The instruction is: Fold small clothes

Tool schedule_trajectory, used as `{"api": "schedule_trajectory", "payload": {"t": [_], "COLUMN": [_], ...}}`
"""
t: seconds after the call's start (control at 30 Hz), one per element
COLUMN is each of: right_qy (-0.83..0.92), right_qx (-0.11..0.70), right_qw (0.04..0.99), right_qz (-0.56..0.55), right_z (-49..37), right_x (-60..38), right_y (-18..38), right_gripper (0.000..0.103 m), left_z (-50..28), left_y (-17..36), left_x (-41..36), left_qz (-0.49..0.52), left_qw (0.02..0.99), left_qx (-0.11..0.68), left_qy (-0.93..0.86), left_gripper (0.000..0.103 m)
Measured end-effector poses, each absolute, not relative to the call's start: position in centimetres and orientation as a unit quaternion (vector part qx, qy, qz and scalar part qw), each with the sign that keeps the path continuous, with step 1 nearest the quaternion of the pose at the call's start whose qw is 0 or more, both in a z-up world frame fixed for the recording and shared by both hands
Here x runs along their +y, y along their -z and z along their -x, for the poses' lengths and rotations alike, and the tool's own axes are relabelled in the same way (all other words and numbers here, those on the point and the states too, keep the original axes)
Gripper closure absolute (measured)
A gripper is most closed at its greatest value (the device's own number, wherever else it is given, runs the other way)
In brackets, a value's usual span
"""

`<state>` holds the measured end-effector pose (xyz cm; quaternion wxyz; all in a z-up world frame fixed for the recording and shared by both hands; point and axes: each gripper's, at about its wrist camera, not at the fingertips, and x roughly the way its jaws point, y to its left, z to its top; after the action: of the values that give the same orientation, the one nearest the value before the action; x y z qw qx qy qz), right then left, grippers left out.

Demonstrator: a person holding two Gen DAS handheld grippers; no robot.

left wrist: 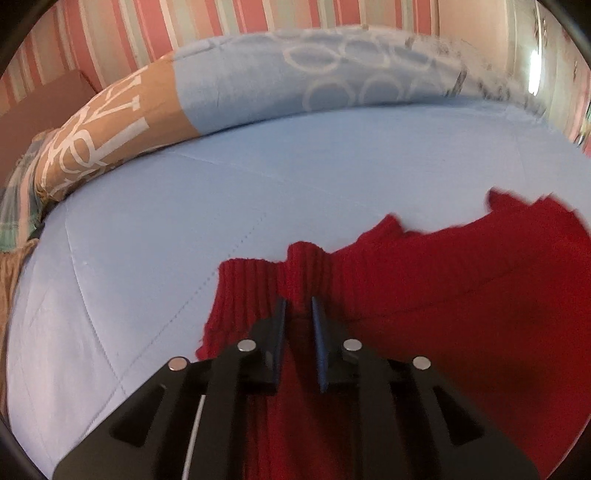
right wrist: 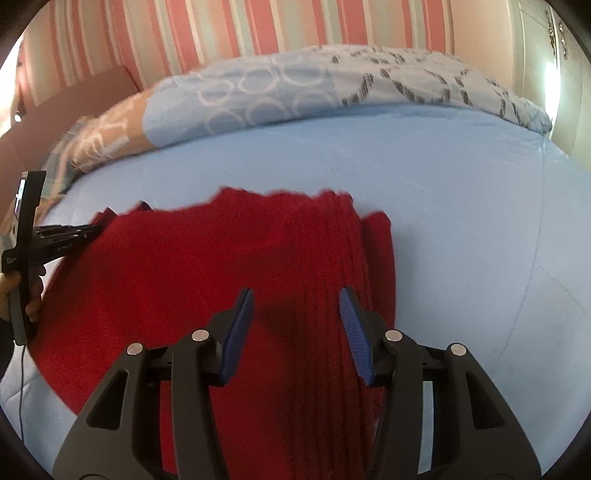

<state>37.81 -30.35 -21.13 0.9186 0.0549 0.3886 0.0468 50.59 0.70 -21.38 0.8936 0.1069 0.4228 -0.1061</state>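
On a pale blue quilted bedspread (right wrist: 461,206) lies a small red knitted garment (right wrist: 207,266), spread mostly flat, its ribbed edge bunched in ridges. At the left side of the cloth, the left gripper (left wrist: 298,308) points down at that ribbed band; its jaws stand only narrowly apart, with a raised fold of red knit between them, and whether the pads actually press on the fold I cannot tell. Seen from the other side, this same tool reaches the garment's edge, held by a hand (right wrist: 31,295) at the frame's border, a thin cable hanging below it. Over the right part of the garment hovers the right gripper (right wrist: 296,306), its blue ribbed pads (right wrist: 242,332) about half apart and holding nothing; the ridged red knit shows in the gap beneath them. Beyond the garment the bedspread runs bare toward a rolled duvet (left wrist: 332,74) patterned with pale rings on blue, grey dashes at one end and white lettering on tan at the other. Behind the bed stands a wall (right wrist: 258,29) of pink, cream and pale green vertical stripes.
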Motion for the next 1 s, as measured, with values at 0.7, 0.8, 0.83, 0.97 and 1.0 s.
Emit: {"api": "schedule_trajectory", "payload": {"t": [0.7,0.8,0.83,0.97,1.0], "right_qy": [-0.015,-0.061,-0.068,-0.092,-0.095], "right_qx": [0.414,0.382,0.373,0.368,0.375], "right_qw": [0.909,0.921,0.925,0.925,0.922], "right_qz": [-0.041,-0.044,-0.038,-0.002,0.0], "right_z": [-42.5,-39.9,-38.8,-34.4,-33.3], "right_x": [-30.2,-29.3,-28.9,-25.3,-24.1], "right_y": [22.8,20.7,20.2,19.1,19.4], "right_gripper": [0.066,0.064,0.06,0.05,0.049], "left_z": [-43.6,-41.9,-41.1,-37.2,-36.0], "left_y": [23.4,21.1,20.5,19.3,19.4], "left_x": [4.7,4.0,3.6,1.1,0.1], "left_qz": [-0.021,-0.034,-0.043,-0.064,-0.086], "left_qw": [0.903,0.909,0.912,0.919,0.921], "left_qx": [0.426,0.412,0.403,0.381,0.373], "left_qy": [0.06,0.055,0.057,0.079,0.07], "left_gripper": [0.031,0.034,0.034,0.033,0.033]}}
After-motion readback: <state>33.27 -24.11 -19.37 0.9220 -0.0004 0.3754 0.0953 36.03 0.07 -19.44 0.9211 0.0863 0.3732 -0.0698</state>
